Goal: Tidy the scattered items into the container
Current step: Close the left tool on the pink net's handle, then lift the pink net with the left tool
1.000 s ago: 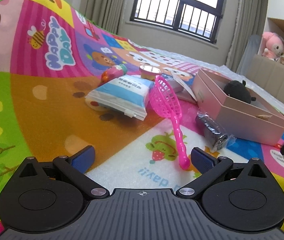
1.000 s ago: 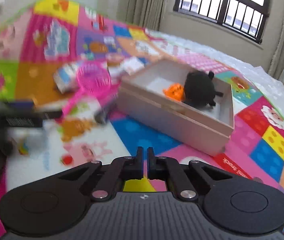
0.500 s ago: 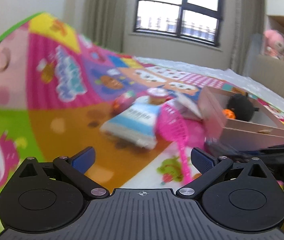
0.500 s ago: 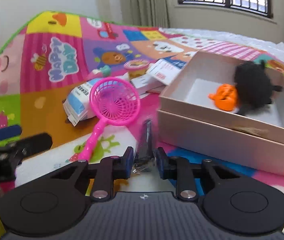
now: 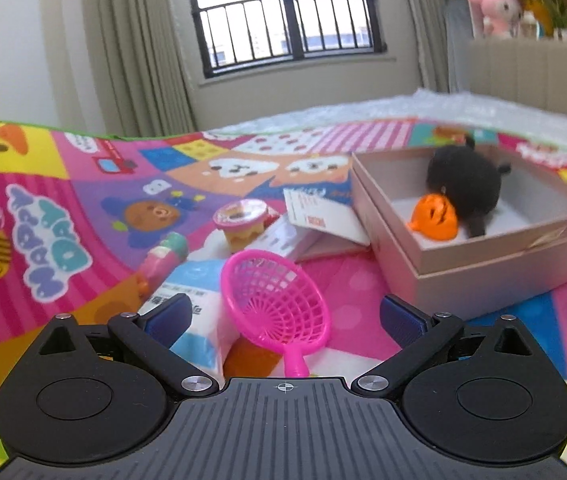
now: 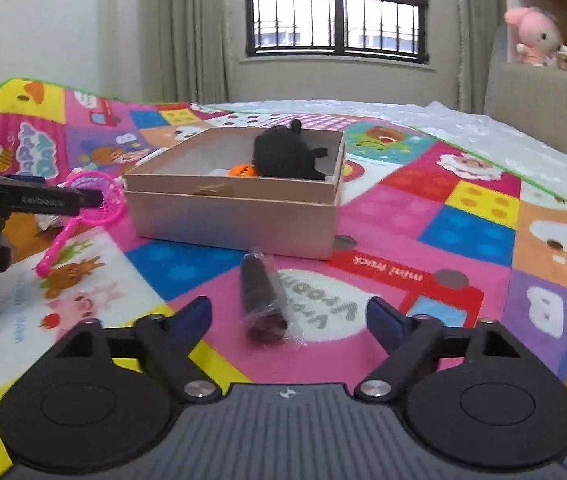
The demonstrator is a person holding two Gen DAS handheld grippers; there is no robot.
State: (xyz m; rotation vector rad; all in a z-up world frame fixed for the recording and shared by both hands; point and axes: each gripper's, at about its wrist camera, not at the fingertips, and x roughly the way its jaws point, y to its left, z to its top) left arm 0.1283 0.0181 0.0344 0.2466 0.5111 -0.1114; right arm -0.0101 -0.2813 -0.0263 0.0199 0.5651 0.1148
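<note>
Right tongs (image 6: 288, 316): jaws opening, wrapped tube (image 6: 261, 300) between them on mat (image 6: 463, 236), untouched.
Left tongs (image 5: 281, 318): apart, empty, over net (image 5: 275, 302).
Box (image 6: 235, 216): mid-mat, just beyond tube; black toy (image 6: 283, 154) inside.
Risk: slick wrap may slip or roll on closing.

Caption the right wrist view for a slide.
Right gripper opening over a plastic-wrapped dark roll on the play mat, box beyond.
</note>
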